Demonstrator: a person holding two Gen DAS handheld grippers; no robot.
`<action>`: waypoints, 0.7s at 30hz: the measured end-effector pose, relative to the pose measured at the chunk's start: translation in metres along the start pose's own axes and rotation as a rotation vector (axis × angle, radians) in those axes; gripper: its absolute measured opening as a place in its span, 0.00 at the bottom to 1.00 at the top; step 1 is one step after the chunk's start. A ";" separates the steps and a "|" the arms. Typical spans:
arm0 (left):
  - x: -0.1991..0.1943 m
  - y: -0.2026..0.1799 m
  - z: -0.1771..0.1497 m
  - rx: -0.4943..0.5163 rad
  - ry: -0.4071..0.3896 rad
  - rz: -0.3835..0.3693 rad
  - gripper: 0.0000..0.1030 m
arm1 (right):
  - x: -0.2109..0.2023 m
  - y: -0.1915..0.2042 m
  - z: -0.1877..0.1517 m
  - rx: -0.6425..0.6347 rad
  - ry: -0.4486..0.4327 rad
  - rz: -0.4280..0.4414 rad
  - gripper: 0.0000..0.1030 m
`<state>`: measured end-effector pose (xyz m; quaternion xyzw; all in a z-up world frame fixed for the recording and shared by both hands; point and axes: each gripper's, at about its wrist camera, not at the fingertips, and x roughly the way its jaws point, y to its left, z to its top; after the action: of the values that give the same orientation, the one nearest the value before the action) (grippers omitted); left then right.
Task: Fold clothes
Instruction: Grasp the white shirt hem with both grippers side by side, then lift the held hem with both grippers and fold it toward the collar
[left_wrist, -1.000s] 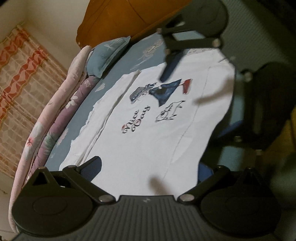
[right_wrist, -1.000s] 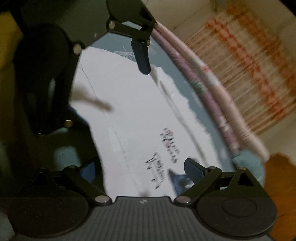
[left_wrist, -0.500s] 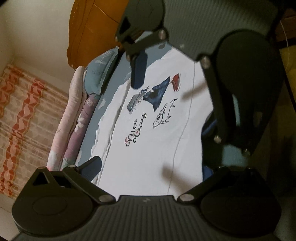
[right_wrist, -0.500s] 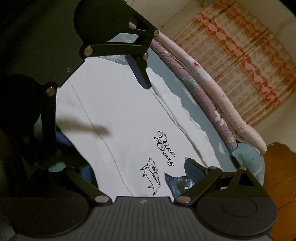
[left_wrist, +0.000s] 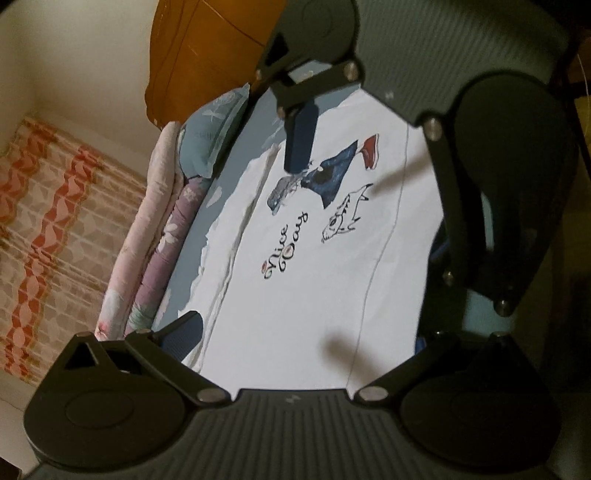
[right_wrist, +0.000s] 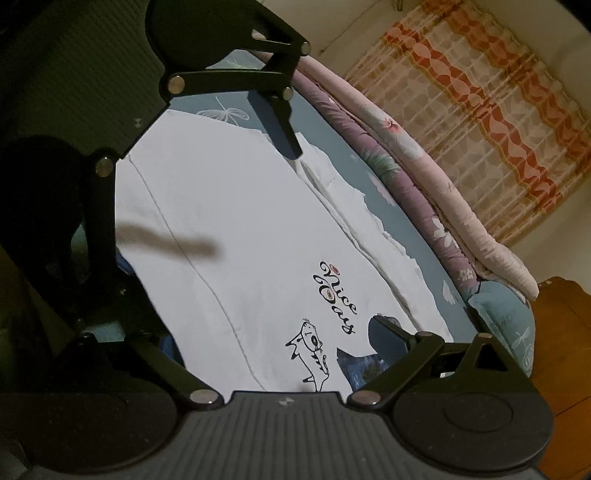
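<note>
A rolled quilt (left_wrist: 155, 236) lines the far edge of the bed (left_wrist: 218, 184). The white shirt (left_wrist: 314, 280) lies flat across the bed's middle, print up. The left gripper (left_wrist: 295, 350) and the right gripper (right_wrist: 280, 354) face each other above it, both spread wide, holding nothing.

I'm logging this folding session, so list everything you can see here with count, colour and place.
T-shirt: one, white with a printed picture and lettering, spread flat on the bed.
Bed sheet: one, blue with pale flowers, under the shirt.
Pillow: one, light blue, at the head of the bed.
Quilts: two rolled, pink and purple, along the bed's far edge.
Curtain: one, cream and orange-red, beyond the quilts.
Headboard: one, brown wood, behind the pillow.
Left gripper: black, open, over the shirt.
Right gripper: black, open, over the shirt.
</note>
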<state>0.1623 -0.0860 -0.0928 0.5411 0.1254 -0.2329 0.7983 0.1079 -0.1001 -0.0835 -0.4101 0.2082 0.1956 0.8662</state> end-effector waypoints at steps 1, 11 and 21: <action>0.000 0.001 -0.002 0.000 0.002 0.004 0.99 | -0.001 -0.002 -0.002 0.003 0.004 -0.005 0.96; -0.002 0.000 0.000 0.006 0.003 0.015 0.99 | -0.001 -0.013 -0.014 0.030 0.034 -0.031 0.98; -0.007 0.003 -0.016 0.040 0.013 0.097 1.00 | -0.004 -0.025 -0.031 -0.001 0.057 -0.088 0.99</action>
<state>0.1586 -0.0692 -0.0933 0.5641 0.0994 -0.1929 0.7967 0.1106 -0.1403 -0.0835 -0.4246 0.2144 0.1454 0.8675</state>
